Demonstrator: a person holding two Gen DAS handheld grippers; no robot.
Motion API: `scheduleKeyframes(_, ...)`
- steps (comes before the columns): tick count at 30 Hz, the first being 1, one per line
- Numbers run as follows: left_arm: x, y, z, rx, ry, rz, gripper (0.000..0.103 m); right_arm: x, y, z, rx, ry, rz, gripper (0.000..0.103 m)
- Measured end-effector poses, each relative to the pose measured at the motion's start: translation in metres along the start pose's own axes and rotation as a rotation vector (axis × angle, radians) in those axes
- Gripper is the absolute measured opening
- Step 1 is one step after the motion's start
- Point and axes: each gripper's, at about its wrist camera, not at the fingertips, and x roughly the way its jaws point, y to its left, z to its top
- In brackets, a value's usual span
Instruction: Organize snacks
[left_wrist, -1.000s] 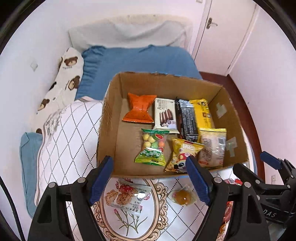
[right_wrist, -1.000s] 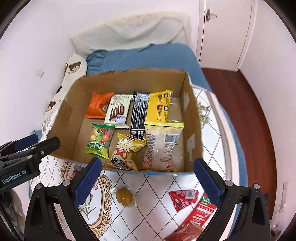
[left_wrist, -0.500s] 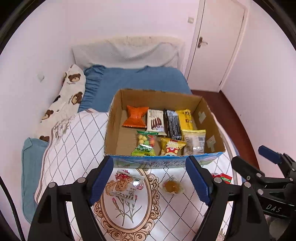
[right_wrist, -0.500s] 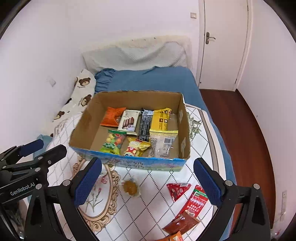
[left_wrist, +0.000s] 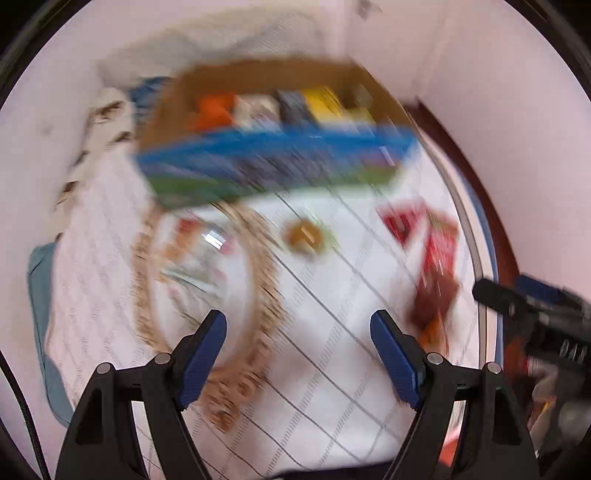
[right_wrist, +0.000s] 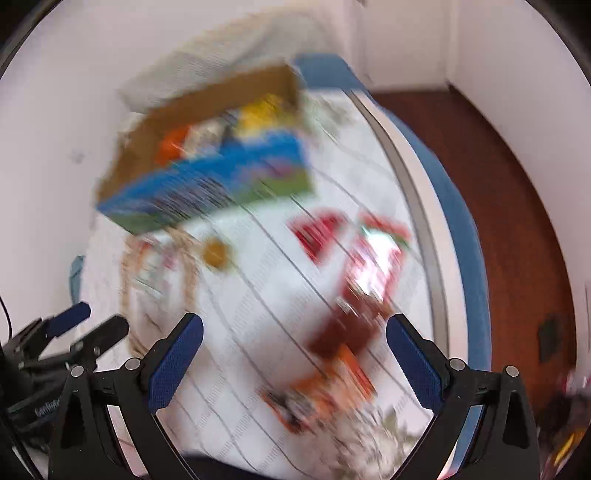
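Cardboard box (left_wrist: 258, 85): left wrist view, far centre on the quilt; brown inner walls, blue and green printed near wall; packets inside show only as orange, white, dark and yellow smears (heavy motion blur).
Left gripper (left_wrist: 298, 352): jaws apart, nothing between the blue pads; bare quilt shows through the gap.
Quilt (left_wrist: 332, 354): white, thin dark diamond lines, a tan oval ornament at near left.
Clear cookie packet (left_wrist: 201, 245): lies inside the oval ornament, left of centre, apart from the box.
Round amber sweet (left_wrist: 304, 236): on the quilt just near of the box, between the cookie packet and the red packets.
Red packets (left_wrist: 432, 251): right side of the quilt, running toward the near edge; separate outlines cannot be told.
Right gripper, seen from the left: black frame at the far right edge.

Box (right_wrist: 207, 107): right wrist view, far left, tilted in frame.
Right gripper (right_wrist: 294, 354): jaws wide apart, holding nothing; the pads frame blurred packets.
Dark red packet (right_wrist: 351, 325): between the pads, farther along the quilt.
Orange packet (right_wrist: 325, 391): nearest, just near of the dark red one.
Sweet (right_wrist: 215, 252): left of centre, near the box.
Wooden floor (right_wrist: 517, 206): right of the bed's blue edge.
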Motion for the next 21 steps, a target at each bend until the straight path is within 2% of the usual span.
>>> scheduleKeyframes(3,0.028,-0.055,-0.019,0.185,0.068,0.001,0.079,0.021,-0.053,-0.036,0.108,0.080,-0.044,0.101)
scheduleKeyframes(7,0.054,-0.113,-0.039,0.395,0.109,0.022,0.080,0.061,-0.099,-0.076,0.176,0.192,-0.094,0.101)
scheduleKeyframes(13,0.102,-0.181,-0.065,0.669,0.223,0.053,0.080,0.114,-0.138,-0.117,0.233,0.305,-0.109,0.101)
scheduleKeyframes(15,0.120,-0.200,-0.074,0.750,0.263,0.068,0.079,0.121,-0.144,-0.124,0.235,0.295,-0.077,0.103)
scheduleKeyframes(16,0.127,-0.205,-0.077,0.777,0.268,0.085,0.079,0.123,-0.145,-0.126,0.230,0.288,-0.068,0.103)
scheduleKeyframes(18,0.140,-0.207,-0.080,0.787,0.285,0.113,0.070,0.127,-0.146,-0.127,0.211,0.286,-0.067,0.103)
scheduleKeyframes(21,0.141,-0.192,-0.070,0.694,0.290,0.091,0.064,0.134,-0.147,-0.127,0.191,0.294,-0.054,0.103)
